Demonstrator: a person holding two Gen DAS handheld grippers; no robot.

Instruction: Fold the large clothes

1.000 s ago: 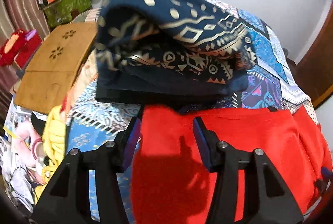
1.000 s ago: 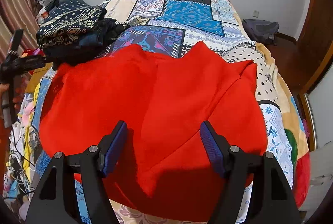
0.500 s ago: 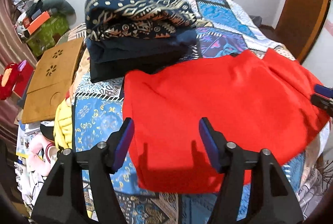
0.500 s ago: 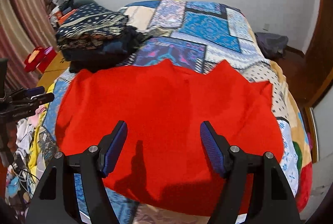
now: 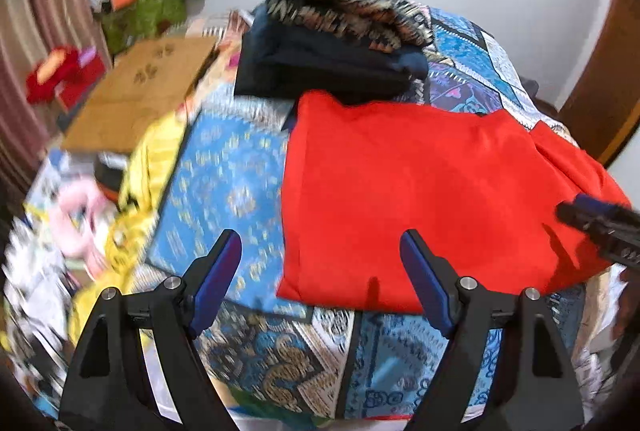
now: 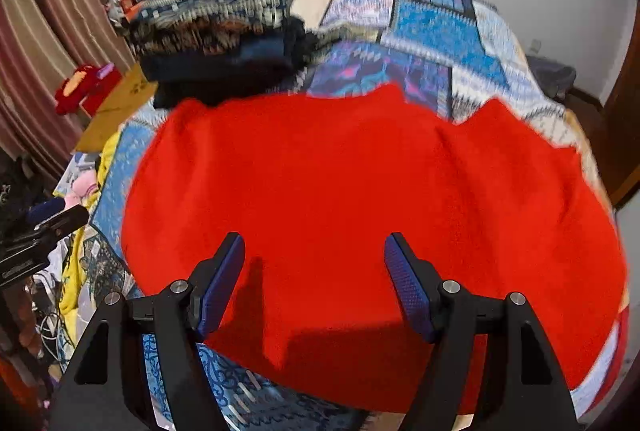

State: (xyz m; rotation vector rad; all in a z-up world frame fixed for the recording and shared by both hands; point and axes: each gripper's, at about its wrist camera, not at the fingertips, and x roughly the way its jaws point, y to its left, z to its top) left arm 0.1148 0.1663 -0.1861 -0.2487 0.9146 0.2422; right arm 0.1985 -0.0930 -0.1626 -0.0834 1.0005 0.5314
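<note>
A large red garment [image 5: 420, 191] lies spread flat on the patterned bedspread [image 5: 224, 183]; in the right wrist view the red garment [image 6: 360, 191] fills the middle. My left gripper [image 5: 320, 259] hovers above the garment's near left corner, its jaws opening, with nothing between them. My right gripper [image 6: 314, 259] stands open above the garment's near edge, holding nothing. The right gripper's tip [image 5: 596, 219] shows at the right of the left wrist view, and the left gripper's tip [image 6: 48, 219] at the left of the right wrist view.
A stack of folded dark patterned clothes [image 5: 332, 43] sits behind the red garment at the bed's left. A wooden board [image 5: 140, 91], yellow cloth [image 5: 152, 159] and clutter lie beside the bed on the left. A wooden door [image 5: 608, 79] stands at right.
Both grippers have pulled back toward the near edge of the bed. The left gripper's jaws have spread wider. The red garment now lies flat and released.
</note>
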